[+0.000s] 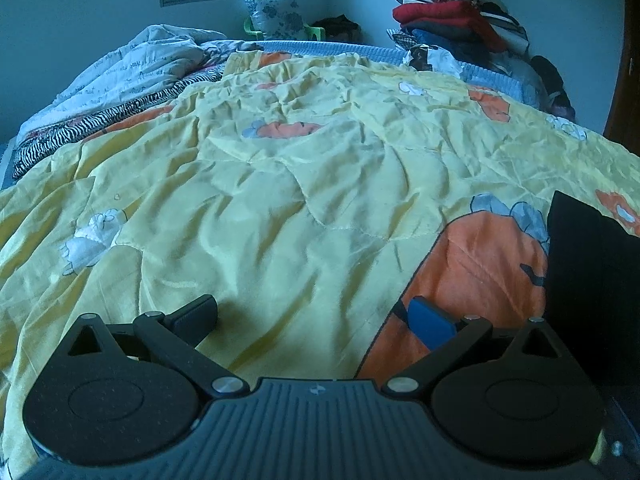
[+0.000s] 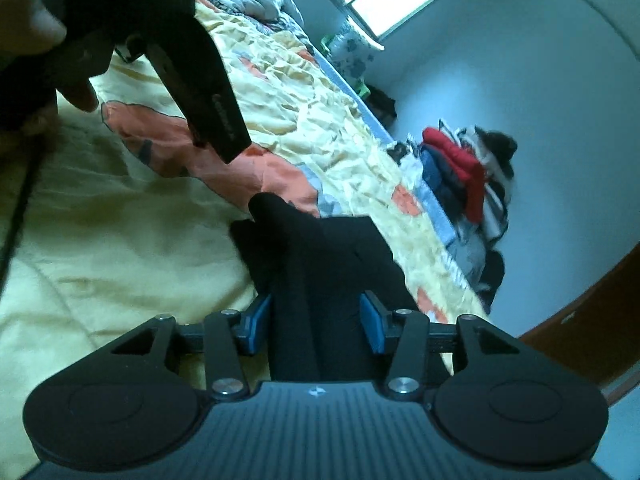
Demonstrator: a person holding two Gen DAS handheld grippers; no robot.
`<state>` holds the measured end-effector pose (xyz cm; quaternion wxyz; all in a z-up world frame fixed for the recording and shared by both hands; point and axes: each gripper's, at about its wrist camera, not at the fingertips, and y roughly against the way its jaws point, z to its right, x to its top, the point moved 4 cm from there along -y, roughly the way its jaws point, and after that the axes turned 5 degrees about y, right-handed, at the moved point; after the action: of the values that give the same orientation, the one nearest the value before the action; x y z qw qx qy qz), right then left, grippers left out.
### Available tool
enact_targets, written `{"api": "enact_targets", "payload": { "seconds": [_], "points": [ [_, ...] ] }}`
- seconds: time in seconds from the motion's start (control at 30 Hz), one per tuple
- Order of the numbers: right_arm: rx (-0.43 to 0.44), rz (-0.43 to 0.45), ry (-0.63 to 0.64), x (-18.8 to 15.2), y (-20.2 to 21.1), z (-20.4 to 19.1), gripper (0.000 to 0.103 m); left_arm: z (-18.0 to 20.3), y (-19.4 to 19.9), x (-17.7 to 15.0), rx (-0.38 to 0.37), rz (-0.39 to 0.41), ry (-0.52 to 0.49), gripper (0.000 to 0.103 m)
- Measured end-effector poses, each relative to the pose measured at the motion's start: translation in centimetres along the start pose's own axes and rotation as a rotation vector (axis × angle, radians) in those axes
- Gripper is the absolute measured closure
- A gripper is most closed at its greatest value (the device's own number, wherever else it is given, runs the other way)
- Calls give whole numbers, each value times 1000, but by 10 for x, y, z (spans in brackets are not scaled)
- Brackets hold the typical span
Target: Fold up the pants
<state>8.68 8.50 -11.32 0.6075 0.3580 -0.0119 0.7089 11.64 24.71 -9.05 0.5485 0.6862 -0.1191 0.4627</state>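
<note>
The black pants (image 2: 320, 256) lie bunched on the yellow quilt (image 2: 120, 240). In the right wrist view, my right gripper (image 2: 316, 320) has its blue pads on either side of a thick fold of the pants and is shut on it. In the left wrist view, my left gripper (image 1: 316, 316) is wide open and empty, low over the yellow quilt (image 1: 280, 200). A dark edge of the pants (image 1: 592, 264) shows at its right. The left gripper also shows in the right wrist view (image 2: 180, 60), held by a hand at upper left.
A crumpled white duvet (image 1: 132, 64) and a zebra-print cloth (image 1: 100, 124) lie at the bed's far left. A pile of clothes (image 1: 460, 16) stands at the far right corner. A pillow (image 1: 276, 12) rests under the window. A brown door (image 2: 592, 320) is at right.
</note>
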Motion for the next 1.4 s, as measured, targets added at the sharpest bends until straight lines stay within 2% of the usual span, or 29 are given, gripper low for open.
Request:
{"api": "enact_targets", "payload": {
  "seconds": [0.07, 0.1, 0.13, 0.17, 0.2, 0.3, 0.37, 0.43, 0.5, 0.57, 0.6, 0.63, 0.73, 0.83, 0.9, 0.93, 1.0, 1.03, 1.1, 1.17, 1.23, 1.33, 1.4],
  "points": [
    [5, 22, -5, 0, -3, 1, 61, -6, 3, 2, -26, -1, 44, 1],
    [19, 27, -13, -2, -4, 2, 67, -9, 4, 2, -59, -18, 80, 1],
    [33, 32, -15, -3, -4, 2, 71, -12, 6, 2, -125, -43, 136, 1],
    [52, 38, -17, -4, -4, 1, 82, -12, 11, 3, -180, -48, 176, 1],
    [66, 39, -24, -4, -4, -1, 86, -11, 15, 4, -252, -62, 212, 1],
    [110, 55, -139, -5, -2, 12, 91, 4, 17, 7, -467, -154, 267, 1],
    [168, 68, -270, -9, -1, 32, 92, 15, 10, 7, -565, -240, 302, 1],
    [208, 81, -363, -13, 1, 50, 92, 23, 6, 8, -650, -294, 368, 1],
    [231, 90, -414, -14, 3, 60, 92, 35, -3, 9, -778, -392, 458, 1],
    [252, 96, -462, -16, 3, 67, 92, 50, -18, 6, -917, -530, 563, 1],
    [259, 100, -483, -16, 3, 70, 92, 58, -25, 3, -964, -590, 612, 1],
    [267, 103, -505, -18, 5, 73, 92, 65, -28, 4, -993, -606, 632, 0],
    [276, 111, -567, -22, 5, 83, 92, 79, -34, 7, -991, -608, 642, 1],
    [285, 117, -619, -26, 7, 88, 92, 88, -40, 9, -1027, -644, 682, 9],
    [287, 118, -632, -27, 8, 90, 92, 93, -45, 6, -1033, -684, 692, 38],
    [279, 119, -636, -27, 10, 90, 92, 96, -48, 4, -1015, -695, 685, 46],
    [291, 113, -637, -27, 12, 91, 92, 98, -50, 3, -970, -690, 647, 77],
    [311, 106, -632, -28, 14, 91, 92, 98, -48, 3, -945, -672, 622, 77],
    [364, 119, -636, -32, 21, 94, 92, 99, -41, 6, -897, -605, 553, 84],
    [430, 147, -692, -40, 30, 103, 92, 100, -31, 12, -846, -525, 457, 84],
    [449, 163, -763, -52, 37, 116, 91, 109, -13, 17, -766, -413, 313, 84],
    [379, 130, -831, -77, 45, 135, 91, 128, 18, 20, -670, -241, 122, 84],
    [299, 72, -862, -98, 47, 146, 91, 135, 38, 20, -646, -166, 53, 84]
  ]
}}
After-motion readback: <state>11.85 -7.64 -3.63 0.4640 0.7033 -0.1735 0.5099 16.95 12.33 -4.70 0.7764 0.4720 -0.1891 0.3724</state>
